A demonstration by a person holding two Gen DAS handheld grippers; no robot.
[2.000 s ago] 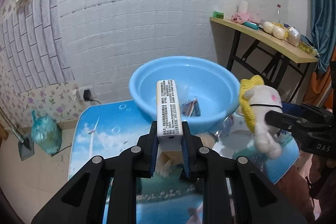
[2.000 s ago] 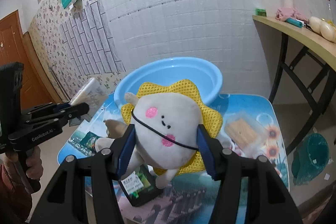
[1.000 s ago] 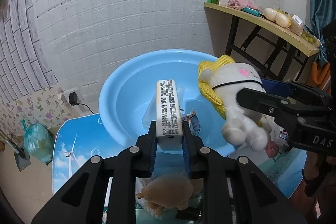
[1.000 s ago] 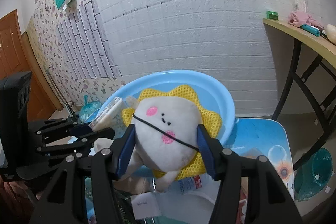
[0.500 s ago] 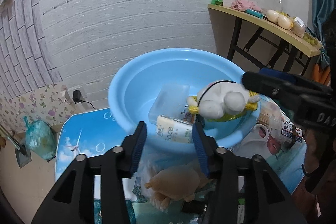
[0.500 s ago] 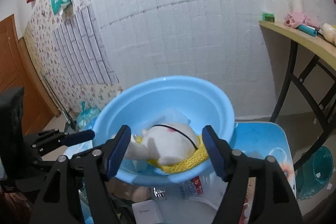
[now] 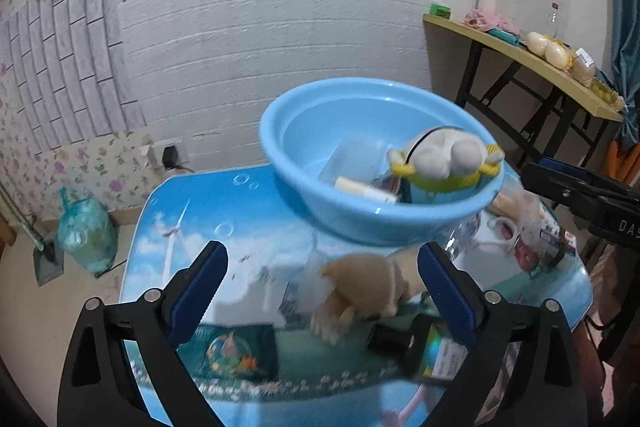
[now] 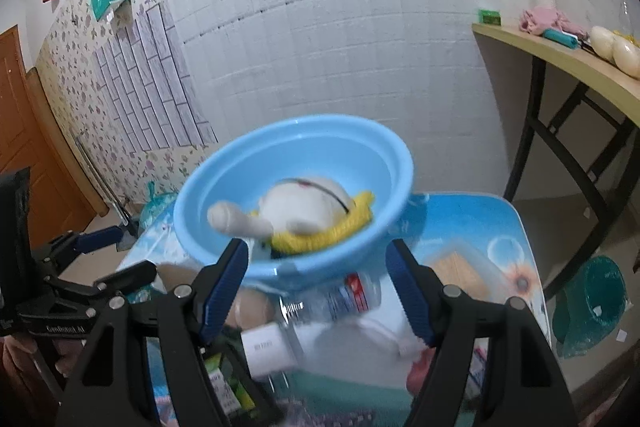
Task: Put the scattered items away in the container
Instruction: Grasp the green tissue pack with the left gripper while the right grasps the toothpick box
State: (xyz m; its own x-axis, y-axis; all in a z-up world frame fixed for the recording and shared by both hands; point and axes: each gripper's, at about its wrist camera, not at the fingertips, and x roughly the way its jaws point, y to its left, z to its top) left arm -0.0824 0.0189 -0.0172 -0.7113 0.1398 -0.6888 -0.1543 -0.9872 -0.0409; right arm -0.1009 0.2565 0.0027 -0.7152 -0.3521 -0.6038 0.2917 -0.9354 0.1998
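Observation:
The blue basin (image 7: pixel 304 131) (image 8: pixel 320 147) stands at the far side of the low table (image 7: pixel 208 203). Inside it lies the white and yellow plush toy (image 7: pixel 440 155) (image 8: pixel 308 207), beside a long white box (image 7: pixel 364 189) and a clear plastic box (image 7: pixel 352 159). My left gripper (image 7: pixel 320 259) hangs over the table in front of the basin, its jaws opening wide with nothing held; a tan plush toy (image 7: pixel 368 283) lies on the table below them. My right gripper (image 8: pixel 316 247) is open and empty just short of the basin's near rim.
On the table lie a dark bottle (image 7: pixel 420 343), a dark green packet (image 7: pixel 232 347), a clear plastic bottle (image 8: pixel 344 299), a white box (image 8: pixel 268 347) and a wooden block in a clear case (image 8: pixel 456 267). A teal bin (image 8: pixel 596 303) stands on the floor at right.
The left gripper let go of the white box and the right let go of the plush toy; both now lie in the basin. Both grippers opened and drew back towards the near side.

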